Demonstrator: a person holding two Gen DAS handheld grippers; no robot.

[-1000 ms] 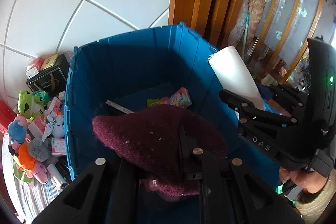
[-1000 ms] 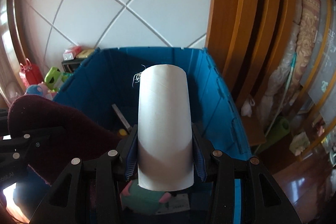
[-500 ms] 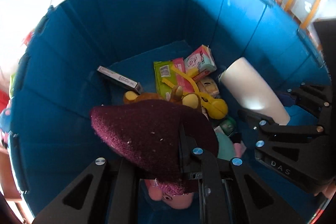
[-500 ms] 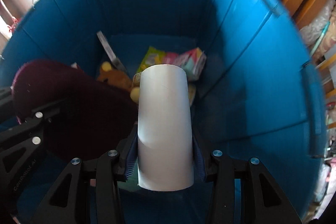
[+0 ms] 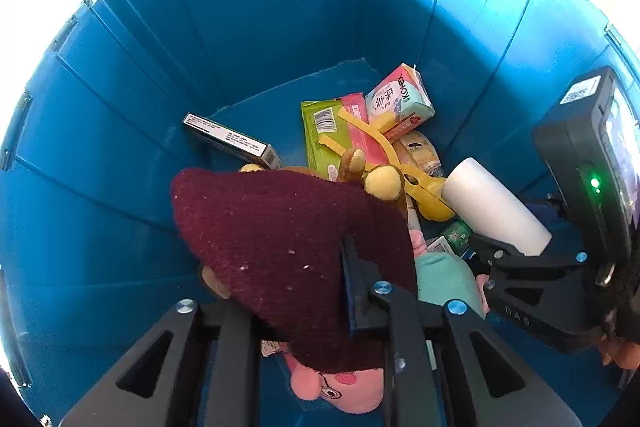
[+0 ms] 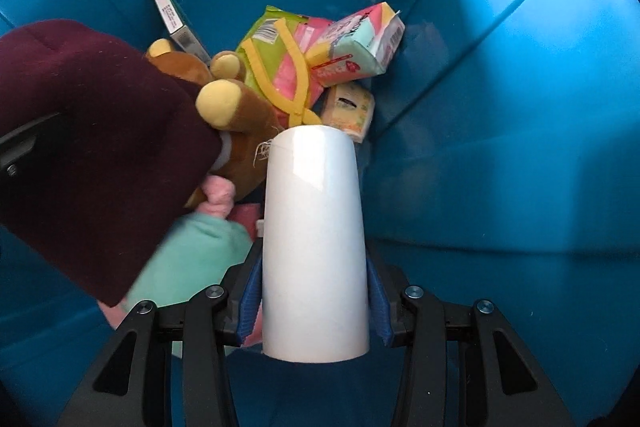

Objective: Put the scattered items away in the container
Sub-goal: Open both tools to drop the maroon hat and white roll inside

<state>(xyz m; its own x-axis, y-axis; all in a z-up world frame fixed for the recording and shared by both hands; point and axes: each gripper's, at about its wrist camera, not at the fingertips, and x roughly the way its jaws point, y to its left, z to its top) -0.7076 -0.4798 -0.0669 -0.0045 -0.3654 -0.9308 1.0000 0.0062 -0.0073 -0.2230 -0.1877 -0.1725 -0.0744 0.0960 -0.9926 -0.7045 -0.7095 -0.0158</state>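
Both grippers point down into the deep blue bin [image 5: 260, 27] [image 6: 480, 107]. A maroon knit hat [image 5: 280, 227] [image 6: 100, 147] hangs draped over my left gripper [image 5: 296, 287], whose jaws are opening with the hat still between them; its left finger is hidden under the fabric. My right gripper [image 6: 314, 287] is shut on a white paper roll [image 6: 316, 235], held lengthwise between the blue pads [image 6: 248, 291]. In the left wrist view the right gripper [image 5: 520, 267] and the white roll [image 5: 492, 203] are low in the bin at the right, just over the pile.
On the bin floor lie a brown plush bear [image 6: 240, 115], a tissue pack [image 5: 400, 103], a green and pink packet [image 5: 324, 131], yellow plastic tongs [image 5: 420, 187], a dark box [image 5: 228, 139], a pink plush toy [image 5: 340, 387] and mint cloth [image 5: 444, 279].
Both grippers have sunk from above the rim deep into the bin, tipping to point down. The hat and the roll came down with them, close over the pile.
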